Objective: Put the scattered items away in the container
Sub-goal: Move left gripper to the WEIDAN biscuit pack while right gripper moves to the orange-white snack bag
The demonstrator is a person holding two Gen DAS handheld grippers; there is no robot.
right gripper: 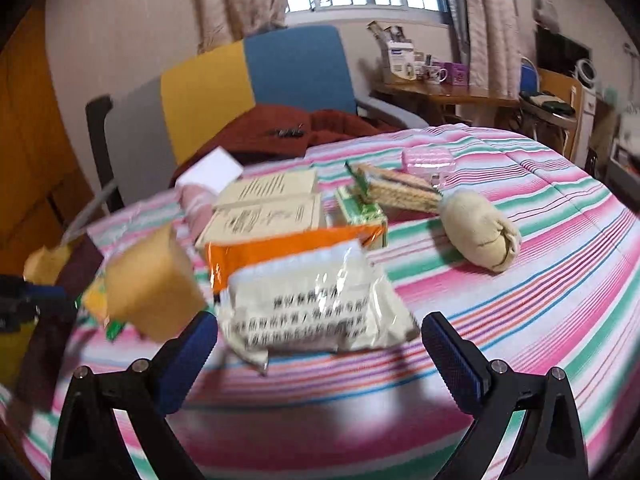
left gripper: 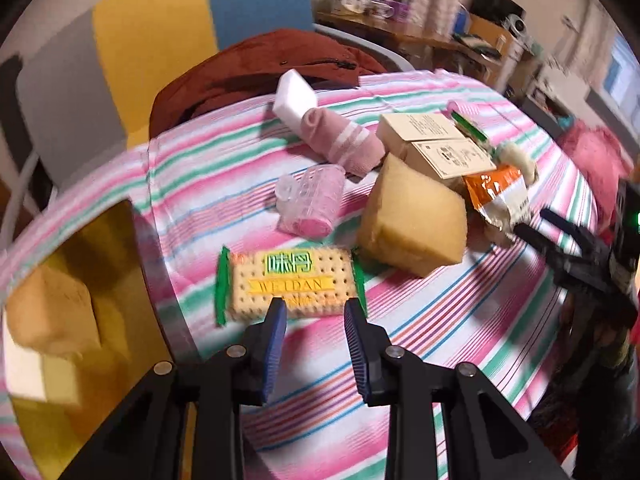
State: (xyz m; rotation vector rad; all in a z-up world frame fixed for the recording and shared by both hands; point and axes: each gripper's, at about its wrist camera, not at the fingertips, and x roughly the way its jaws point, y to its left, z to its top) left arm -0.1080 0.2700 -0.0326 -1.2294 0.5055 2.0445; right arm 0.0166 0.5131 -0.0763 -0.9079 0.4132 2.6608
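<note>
In the left wrist view my left gripper (left gripper: 316, 306) is open and empty, its tips at the near edge of a WEIDAN cracker pack (left gripper: 290, 286) lying flat. The yellow container (left gripper: 96, 240) sits at the left with a tan sponge (left gripper: 52, 312) inside. A big yellow sponge (left gripper: 414, 218), a clear pink cup (left gripper: 308, 200) and rolled pink socks (left gripper: 344, 142) lie beyond. My right gripper (right gripper: 320, 326) is open wide, its fingers either side of a white and orange snack bag (right gripper: 316, 292); the gripper also shows in the left wrist view (left gripper: 536, 224).
Two beige boxes (right gripper: 264, 204), a wafer pack (right gripper: 396, 188), a green packet (right gripper: 360, 210), a cream rolled sock (right gripper: 480, 232) and a pink case (right gripper: 428, 160) lie on the striped cloth (right gripper: 540, 280). A white block (left gripper: 294, 94) and a chair with a red jacket (left gripper: 256, 68) stand behind.
</note>
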